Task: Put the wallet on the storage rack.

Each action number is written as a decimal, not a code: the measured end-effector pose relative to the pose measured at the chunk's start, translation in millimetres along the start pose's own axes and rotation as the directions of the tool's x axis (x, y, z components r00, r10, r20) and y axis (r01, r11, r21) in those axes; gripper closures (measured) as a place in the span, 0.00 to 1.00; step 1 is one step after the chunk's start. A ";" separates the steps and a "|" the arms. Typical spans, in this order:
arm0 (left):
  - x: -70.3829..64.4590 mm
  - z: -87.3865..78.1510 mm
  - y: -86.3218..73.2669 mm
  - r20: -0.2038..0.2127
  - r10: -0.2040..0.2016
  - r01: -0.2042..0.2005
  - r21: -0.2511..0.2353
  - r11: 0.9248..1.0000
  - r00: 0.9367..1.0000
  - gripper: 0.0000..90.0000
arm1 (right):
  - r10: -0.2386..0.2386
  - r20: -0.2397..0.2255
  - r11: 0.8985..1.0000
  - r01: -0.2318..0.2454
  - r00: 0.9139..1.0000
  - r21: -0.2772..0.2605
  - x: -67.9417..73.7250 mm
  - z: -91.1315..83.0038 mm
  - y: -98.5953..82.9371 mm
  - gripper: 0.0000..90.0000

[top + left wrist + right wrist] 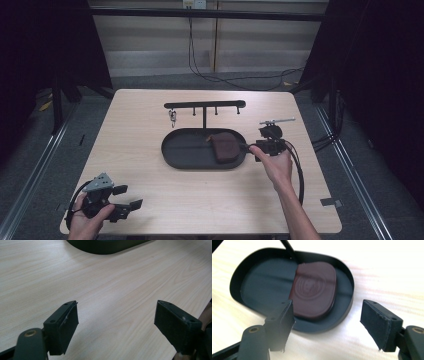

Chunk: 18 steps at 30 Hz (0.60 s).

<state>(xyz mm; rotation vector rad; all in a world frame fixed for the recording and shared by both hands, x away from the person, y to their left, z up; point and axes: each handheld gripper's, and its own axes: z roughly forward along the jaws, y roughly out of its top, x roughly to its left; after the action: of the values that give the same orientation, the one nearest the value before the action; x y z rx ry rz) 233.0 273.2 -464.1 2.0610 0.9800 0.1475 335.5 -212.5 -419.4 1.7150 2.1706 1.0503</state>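
Note:
A black oval tray (185,150) lies in the middle of the table, with a thin post rising from it to a black crossbar (205,105). A small bunch of keys (172,117) hangs from the bar's left end. A brown leather pouch (226,146) with an embossed round mark lies flat in the tray's right end. My right gripper (253,151) is held just off the tray's right rim, open, jaws pointing at the pouch (314,290) with nothing between them (327,317). My left gripper (129,196) rests open near the table's front left corner, over bare wood (116,320).
The wooden table's front edge runs close behind the left gripper. In the left gripper view the tray rim (105,246) shows far ahead. Cables trail from each gripper, and more lie on the floor beyond the table (225,77). Dark frame posts stand at both sides.

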 end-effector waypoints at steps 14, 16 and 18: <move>0.7 -0.7 0.1 -0.014 -0.018 0.018 -0.016 1.000 1.000 0.21 | -0.012 -0.036 0.996 0.008 0.999 -0.086 -4.9 -32.7 -53.1 0.28; 1.2 -1.1 -0.1 -0.014 -0.023 0.023 -0.018 1.000 1.000 0.21 | -0.011 -0.041 0.996 0.007 0.999 -0.092 -4.6 -38.3 -60.4 0.28; 1.3 -1.2 -0.2 -0.014 -0.029 0.028 -0.017 0.999 0.999 0.21 | -0.014 -0.037 0.995 0.011 0.999 -0.094 -4.9 -42.5 -67.2 0.28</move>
<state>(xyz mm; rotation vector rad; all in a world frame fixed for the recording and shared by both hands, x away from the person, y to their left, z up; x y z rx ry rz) 233.3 274.9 -463.8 2.0321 1.0132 0.1556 261.7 -240.0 -431.3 1.6516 2.1148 1.1709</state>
